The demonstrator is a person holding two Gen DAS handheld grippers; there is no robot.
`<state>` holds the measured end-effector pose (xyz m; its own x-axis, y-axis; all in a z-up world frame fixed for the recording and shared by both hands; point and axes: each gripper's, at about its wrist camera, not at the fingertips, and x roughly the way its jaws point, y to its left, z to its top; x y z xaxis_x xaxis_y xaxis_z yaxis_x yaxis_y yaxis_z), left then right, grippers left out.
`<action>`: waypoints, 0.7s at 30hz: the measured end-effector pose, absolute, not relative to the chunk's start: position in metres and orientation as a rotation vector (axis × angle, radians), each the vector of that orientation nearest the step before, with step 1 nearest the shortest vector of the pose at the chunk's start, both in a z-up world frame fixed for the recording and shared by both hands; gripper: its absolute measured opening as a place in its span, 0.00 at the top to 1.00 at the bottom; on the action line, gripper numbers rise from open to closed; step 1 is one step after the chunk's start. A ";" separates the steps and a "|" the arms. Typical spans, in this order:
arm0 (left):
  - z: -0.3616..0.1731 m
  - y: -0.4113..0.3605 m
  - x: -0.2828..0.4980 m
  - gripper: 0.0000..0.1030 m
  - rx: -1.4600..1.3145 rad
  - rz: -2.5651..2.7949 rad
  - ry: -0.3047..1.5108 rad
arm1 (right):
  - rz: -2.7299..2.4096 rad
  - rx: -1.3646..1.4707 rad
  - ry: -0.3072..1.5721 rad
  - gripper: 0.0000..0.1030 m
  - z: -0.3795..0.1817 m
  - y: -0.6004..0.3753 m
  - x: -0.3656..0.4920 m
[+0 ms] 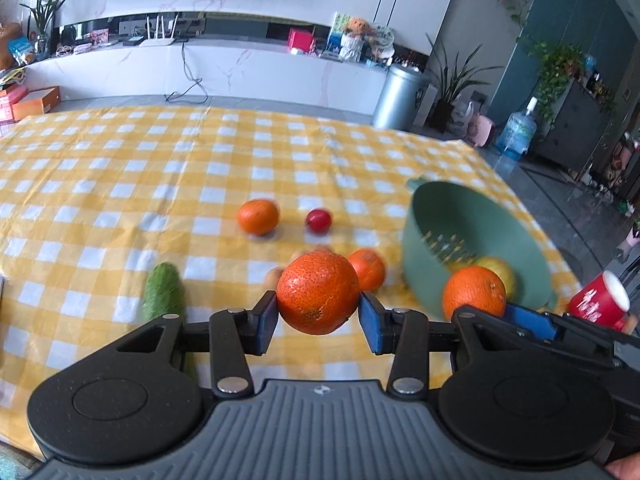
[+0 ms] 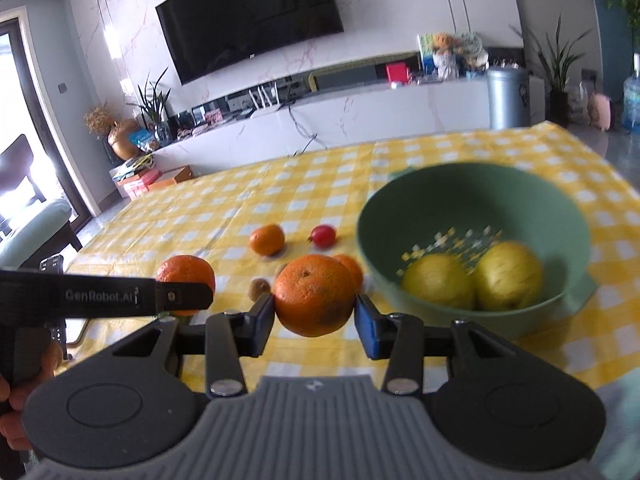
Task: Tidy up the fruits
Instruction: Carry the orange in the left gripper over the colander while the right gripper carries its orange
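Observation:
My left gripper (image 1: 319, 314) is shut on a mandarin (image 1: 318, 292), held clear above the yellow checked cloth (image 1: 120, 184). My right gripper (image 2: 315, 318) is shut on a second mandarin (image 2: 314, 294), just left of the green colander bowl (image 2: 400, 216), which holds two yellow fruits (image 2: 438, 284). In the left wrist view the right gripper (image 1: 498, 314) and its mandarin (image 1: 474, 292) sit in front of the bowl (image 1: 424, 216). On the cloth lie two more mandarins (image 1: 258, 216) (image 1: 366, 268), a small red fruit (image 1: 319, 220) and a green bumpy fruit (image 1: 164, 296).
A red cup (image 1: 600, 300) stands right of the bowl near the table's edge. Small brown fruits (image 2: 260, 288) lie under the held mandarins. A hand (image 2: 16, 392) grips the left tool. Beyond the table are a TV wall, a bin and plants.

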<state>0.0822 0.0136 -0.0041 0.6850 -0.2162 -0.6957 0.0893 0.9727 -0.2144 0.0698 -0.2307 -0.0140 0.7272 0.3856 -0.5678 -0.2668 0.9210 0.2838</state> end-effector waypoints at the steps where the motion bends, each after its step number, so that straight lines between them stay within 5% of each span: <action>1: -0.001 0.010 0.083 0.52 -0.168 -0.177 0.793 | 0.357 0.182 0.658 0.60 -0.011 -0.234 0.069; 21: 0.017 -0.067 0.123 0.52 -0.073 -0.301 0.832 | 0.373 -0.043 0.685 0.60 0.019 -0.297 0.103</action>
<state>0.1226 -0.0675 0.0170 0.6336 -0.2915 -0.7166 0.2344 0.9551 -0.1812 0.1034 -0.2971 0.0195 0.7108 0.3221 -0.6253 -0.3503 0.9330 0.0824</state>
